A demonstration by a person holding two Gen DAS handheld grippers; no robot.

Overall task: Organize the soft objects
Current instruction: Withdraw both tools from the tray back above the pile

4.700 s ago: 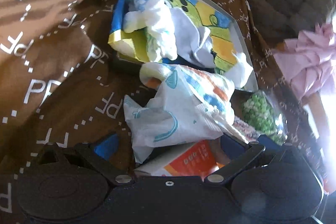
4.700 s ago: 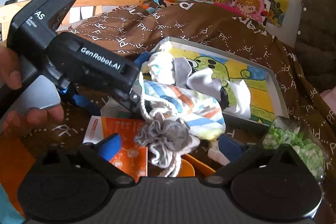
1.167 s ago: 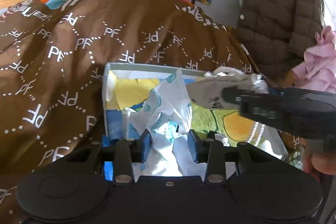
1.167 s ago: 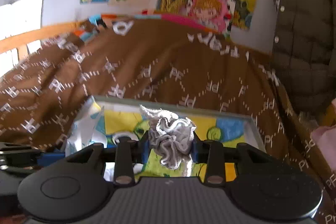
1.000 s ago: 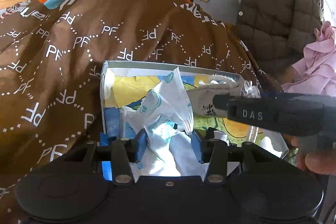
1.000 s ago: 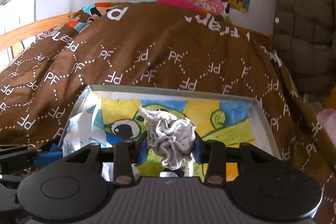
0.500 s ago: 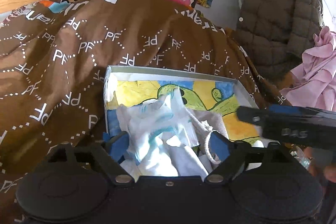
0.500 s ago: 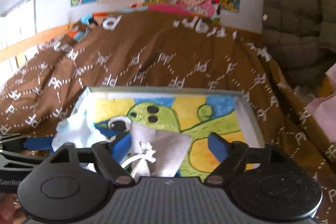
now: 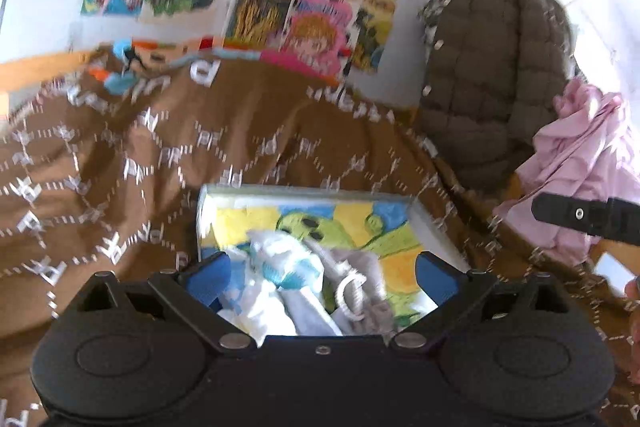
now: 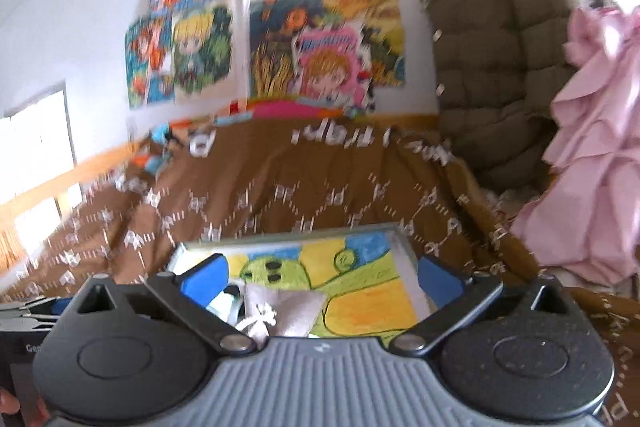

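A shallow box [image 9: 430,223] with a yellow, green and blue cartoon lining lies on the brown quilt. In it lie a white cloth with blue print [image 9: 280,267] and a grey drawstring pouch [image 9: 360,267]. My left gripper [image 9: 322,277] is open and empty just above them. In the right wrist view the box [image 10: 404,247] and the grey pouch [image 10: 292,311] show below my right gripper [image 10: 322,277], which is open and empty. The right gripper's body [image 9: 588,217] shows at the right of the left wrist view.
The brown quilt [image 9: 120,167] with white PF lettering rises around the box. A brown puffer jacket [image 9: 492,87] and pink cloth [image 9: 588,163] hang at the right. Cartoon posters [image 10: 320,55] cover the wall behind. A wooden bed rail [image 10: 60,183] runs at the left.
Both grippers opened and let go: the white cloth and the grey pouch now lie in the box. Since half a second ago both grippers have lifted and tilted up away from the box.
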